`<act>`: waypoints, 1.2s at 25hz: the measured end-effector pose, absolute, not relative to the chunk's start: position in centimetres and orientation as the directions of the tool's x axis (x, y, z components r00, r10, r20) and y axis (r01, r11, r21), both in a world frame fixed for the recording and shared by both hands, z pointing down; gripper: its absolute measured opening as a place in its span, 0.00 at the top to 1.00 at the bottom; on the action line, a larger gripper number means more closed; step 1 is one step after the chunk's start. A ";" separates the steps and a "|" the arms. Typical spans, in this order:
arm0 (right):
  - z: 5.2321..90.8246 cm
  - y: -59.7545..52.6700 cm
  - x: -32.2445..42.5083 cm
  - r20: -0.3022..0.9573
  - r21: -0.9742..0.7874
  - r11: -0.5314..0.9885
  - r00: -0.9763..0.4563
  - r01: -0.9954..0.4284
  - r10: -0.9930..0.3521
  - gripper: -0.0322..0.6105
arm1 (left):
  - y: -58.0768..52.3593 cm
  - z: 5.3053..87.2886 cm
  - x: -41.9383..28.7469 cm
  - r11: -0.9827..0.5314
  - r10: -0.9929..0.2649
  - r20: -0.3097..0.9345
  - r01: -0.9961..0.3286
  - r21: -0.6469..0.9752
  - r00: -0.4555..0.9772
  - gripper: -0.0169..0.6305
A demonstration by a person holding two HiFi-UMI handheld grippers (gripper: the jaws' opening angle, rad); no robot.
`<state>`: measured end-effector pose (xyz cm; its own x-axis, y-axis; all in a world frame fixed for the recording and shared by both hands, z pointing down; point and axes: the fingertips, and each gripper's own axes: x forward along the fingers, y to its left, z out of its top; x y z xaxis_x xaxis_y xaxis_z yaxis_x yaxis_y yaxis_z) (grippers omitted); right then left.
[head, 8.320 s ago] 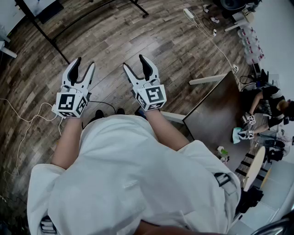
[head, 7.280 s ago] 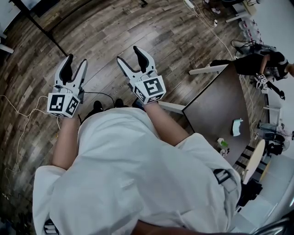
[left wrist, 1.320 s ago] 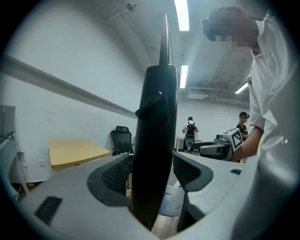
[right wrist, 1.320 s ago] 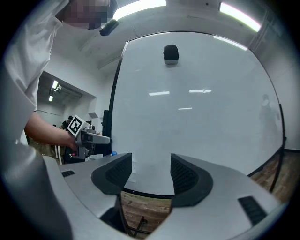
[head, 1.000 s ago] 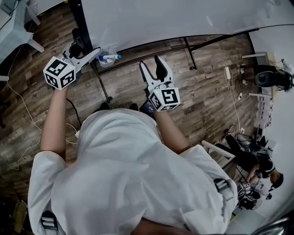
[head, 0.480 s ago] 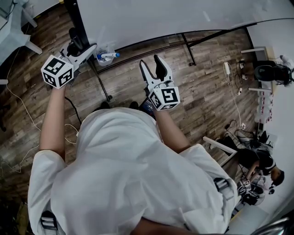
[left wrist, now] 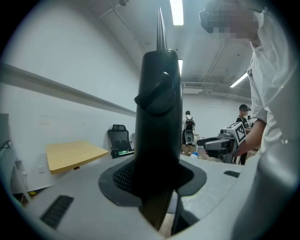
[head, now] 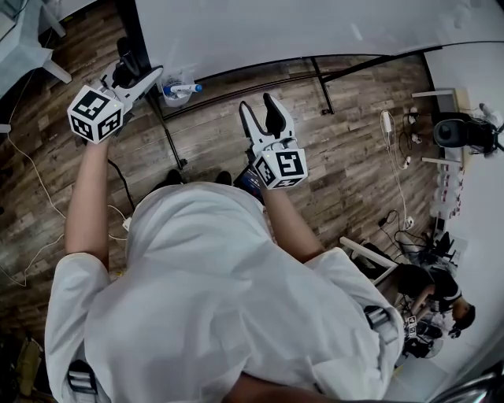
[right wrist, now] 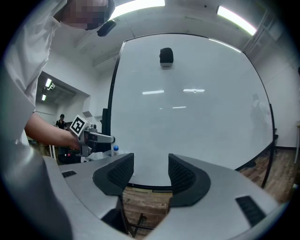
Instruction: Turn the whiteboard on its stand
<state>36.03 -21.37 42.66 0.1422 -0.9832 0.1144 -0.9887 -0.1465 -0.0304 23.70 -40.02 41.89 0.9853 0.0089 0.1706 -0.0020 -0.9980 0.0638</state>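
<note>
White whiteboard point(head: 315, 27), black stand point(head: 130, 20), brown wood-grain floor point(head: 354, 157)

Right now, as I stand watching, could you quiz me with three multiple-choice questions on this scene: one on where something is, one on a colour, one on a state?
1. Where is the left gripper?
A. at the black upright post beside the big white whiteboard
B. inside a drawer
C. on a kitchen sink

2. What colour is the cap of the white marker below the board?
A. red
B. blue
C. green

3. How do the jaws of the right gripper stand?
A. clamped on the board
B. holding the marker
C. apart, with nothing between them

Answers:
1 A: the left gripper view shows the post filling its jaws, which have just been closing on it.
2 B: the head view shows a blue cap.
3 C: the right gripper view shows bare pads with a gap, though they have just been closing slightly.
</note>
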 end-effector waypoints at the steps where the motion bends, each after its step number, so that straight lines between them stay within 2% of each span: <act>1: 42.7 -21.2 36.1 0.116 -0.031 -0.144 0.140 -0.989 -0.983 0.60 | -40.0 41.9 23.7 -0.998 0.012 0.169 0.001 0.062 0.986 0.71; 13: 42.3 -20.0 37.6 0.135 -0.043 -0.033 0.027 -0.999 -0.990 0.61 | -39.9 41.5 23.8 -0.997 -0.005 0.163 -0.018 0.076 0.987 0.71; 20: 43.0 -22.3 34.0 0.147 -0.019 0.086 -0.088 -0.996 -0.985 0.61 | -40.0 41.8 21.0 -0.997 -0.024 0.146 -0.034 0.066 0.989 0.71; 30: 43.1 -23.5 32.2 0.115 -0.009 0.124 -0.124 -0.992 -0.986 0.64 | -40.3 42.3 18.5 -0.998 -0.031 0.126 -0.038 0.055 0.992 0.71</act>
<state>32.20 -23.47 43.11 -0.1243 -0.9855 0.1151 -0.9922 0.1241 -0.0089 18.52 -40.31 42.26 0.9915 -0.0307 0.1262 -0.0378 -0.9978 0.0545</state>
